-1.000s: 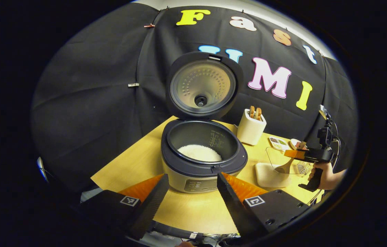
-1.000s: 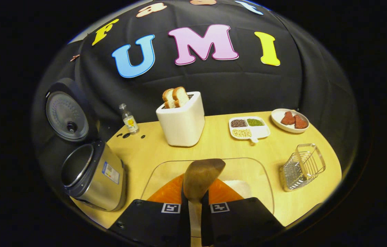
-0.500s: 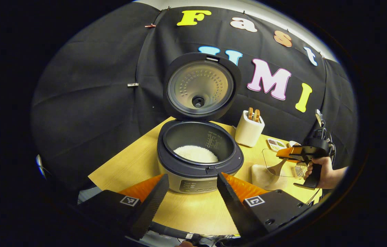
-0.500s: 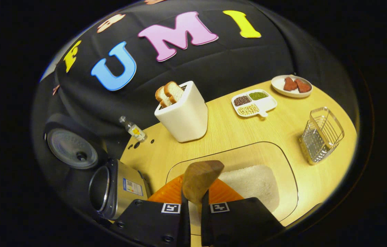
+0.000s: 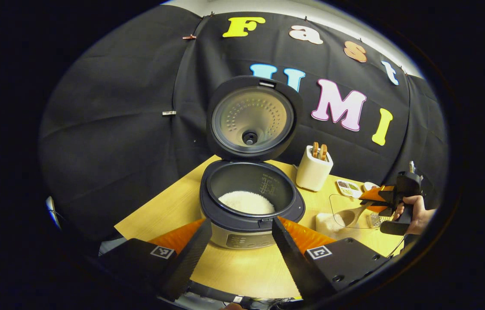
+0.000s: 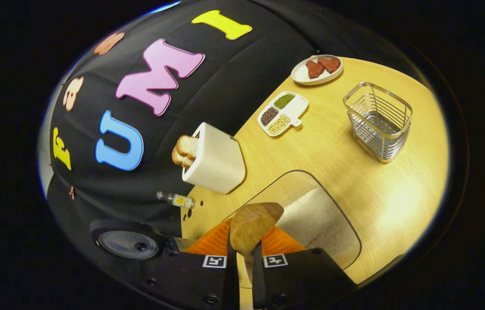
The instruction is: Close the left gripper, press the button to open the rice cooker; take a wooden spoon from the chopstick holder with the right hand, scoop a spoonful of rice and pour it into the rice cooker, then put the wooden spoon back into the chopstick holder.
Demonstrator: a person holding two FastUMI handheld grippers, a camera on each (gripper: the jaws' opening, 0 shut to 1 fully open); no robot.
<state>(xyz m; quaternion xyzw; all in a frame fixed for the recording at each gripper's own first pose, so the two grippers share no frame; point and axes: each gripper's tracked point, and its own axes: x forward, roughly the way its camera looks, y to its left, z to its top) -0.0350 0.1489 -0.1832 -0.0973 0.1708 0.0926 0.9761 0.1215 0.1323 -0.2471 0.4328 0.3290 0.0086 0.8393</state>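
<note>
The rice cooker [image 5: 251,206] stands open in the left gripper view, its lid [image 5: 251,118] upright and white rice in its pot. My left gripper [image 5: 241,224] is open just in front of it, holding nothing. My right gripper [image 6: 243,258] is shut on the handle of the wooden spoon [image 6: 253,224], rolled steeply to one side. The spoon's bowl hangs over the glass dish [image 6: 332,215] of white rice. In the left gripper view, the right gripper [image 5: 380,199] and spoon [image 5: 351,214] tilt down into that dish [image 5: 337,204]. The wire chopstick holder [image 6: 378,118] stands further right.
A white toaster [image 6: 216,161] with bread stands behind the glass dish, a small bottle [image 6: 176,199] beside it. A divided dish [image 6: 282,113] of beans and a plate [image 6: 316,69] with red pieces sit at the back. A hand [image 5: 416,211] holds the right gripper. The wooden table [image 6: 375,193] carries everything.
My right gripper has rolled further sideways and dropped toward the glass dish, taking the spoon with it. The left gripper has stayed open and shifted only slightly in front of the cooker.
</note>
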